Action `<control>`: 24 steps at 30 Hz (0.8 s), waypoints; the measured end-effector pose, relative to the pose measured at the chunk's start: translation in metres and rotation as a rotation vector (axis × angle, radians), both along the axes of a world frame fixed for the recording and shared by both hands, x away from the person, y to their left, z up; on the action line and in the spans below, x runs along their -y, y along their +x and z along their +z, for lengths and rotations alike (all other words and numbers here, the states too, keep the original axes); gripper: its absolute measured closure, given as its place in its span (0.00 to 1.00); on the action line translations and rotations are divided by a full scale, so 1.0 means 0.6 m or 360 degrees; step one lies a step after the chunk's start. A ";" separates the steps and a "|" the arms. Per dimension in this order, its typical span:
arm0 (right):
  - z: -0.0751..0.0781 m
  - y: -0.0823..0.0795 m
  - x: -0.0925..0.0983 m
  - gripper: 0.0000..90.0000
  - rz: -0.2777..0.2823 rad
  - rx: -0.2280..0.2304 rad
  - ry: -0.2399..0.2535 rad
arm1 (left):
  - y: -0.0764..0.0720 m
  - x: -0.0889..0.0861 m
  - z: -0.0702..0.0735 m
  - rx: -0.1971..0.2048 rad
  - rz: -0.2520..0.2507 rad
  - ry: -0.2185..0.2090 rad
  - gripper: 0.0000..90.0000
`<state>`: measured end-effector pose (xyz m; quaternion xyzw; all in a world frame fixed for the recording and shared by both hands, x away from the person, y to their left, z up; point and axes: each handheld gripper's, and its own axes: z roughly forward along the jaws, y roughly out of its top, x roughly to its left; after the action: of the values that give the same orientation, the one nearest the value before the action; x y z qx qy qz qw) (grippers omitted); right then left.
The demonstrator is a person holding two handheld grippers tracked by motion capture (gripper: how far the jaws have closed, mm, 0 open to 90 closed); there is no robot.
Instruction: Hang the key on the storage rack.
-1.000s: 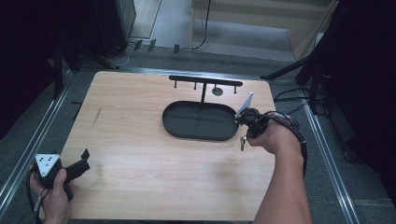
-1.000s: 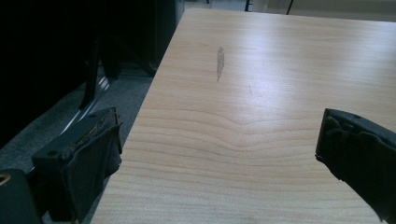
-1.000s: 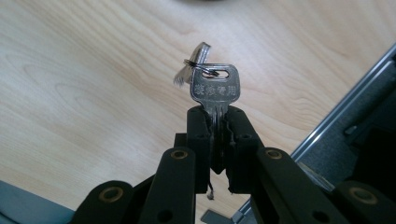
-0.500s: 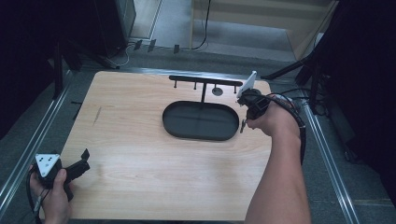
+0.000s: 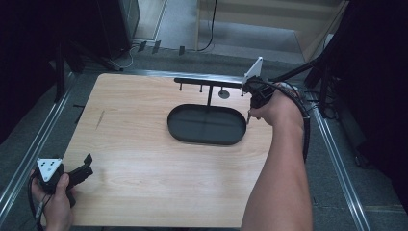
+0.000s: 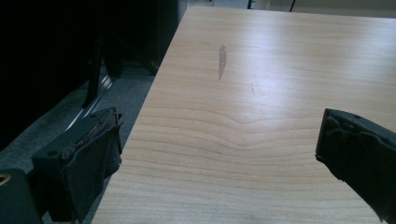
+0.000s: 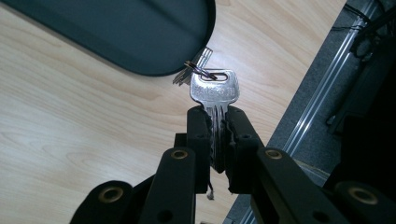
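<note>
Centrally, wooden table (image 5: 144,159) bearing black oval tray (image 5: 207,124); at 2 o'clock right gripper (image 7: 217,122) pinching silver key (image 7: 215,91) beside tray's rim; at 8 o'clock left gripper (image 6: 219,154), jaws spread, holding nothing.

The left hand (image 5: 50,199) holds the left gripper (image 5: 85,166) low at the tabletop's near left corner, jaws spread wide apart. The right forearm (image 5: 279,178) reaches toward the far right edge, where the right gripper (image 7: 217,128) has its jaws clamped on a key (image 7: 215,91).
</note>
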<state>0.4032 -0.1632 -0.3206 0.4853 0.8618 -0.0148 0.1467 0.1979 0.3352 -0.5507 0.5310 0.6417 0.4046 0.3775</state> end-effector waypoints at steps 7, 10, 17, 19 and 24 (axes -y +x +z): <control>0.008 0.019 -0.013 0.92 -0.0052 0.0025 -0.0019 | 0.000 0.000 0.000 -0.0016 0.0036 0.0001 0.01; 0.012 0.025 -0.016 0.92 -0.0077 0.0038 -0.0020 | 0.000 0.001 0.000 -0.0021 0.0040 0.0002 0.01; 0.016 0.040 -0.027 0.92 -0.0137 0.0082 -0.0003 | -0.001 0.000 0.000 -0.0025 0.0036 -0.0006 0.01; 0.014 0.044 -0.030 0.92 -0.0158 0.0093 0.0005 | -0.001 -0.001 0.000 -0.0029 0.0038 -0.0011 0.01; 0.011 0.050 -0.043 0.92 -0.0141 0.0086 -0.0010 | 0.000 -0.002 0.000 -0.0031 0.0041 -0.0024 0.01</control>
<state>0.4332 -0.1377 -0.3138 0.5227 0.8352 -0.0109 0.1705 0.1979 0.3363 -0.5507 0.5238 0.6551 0.3994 0.3701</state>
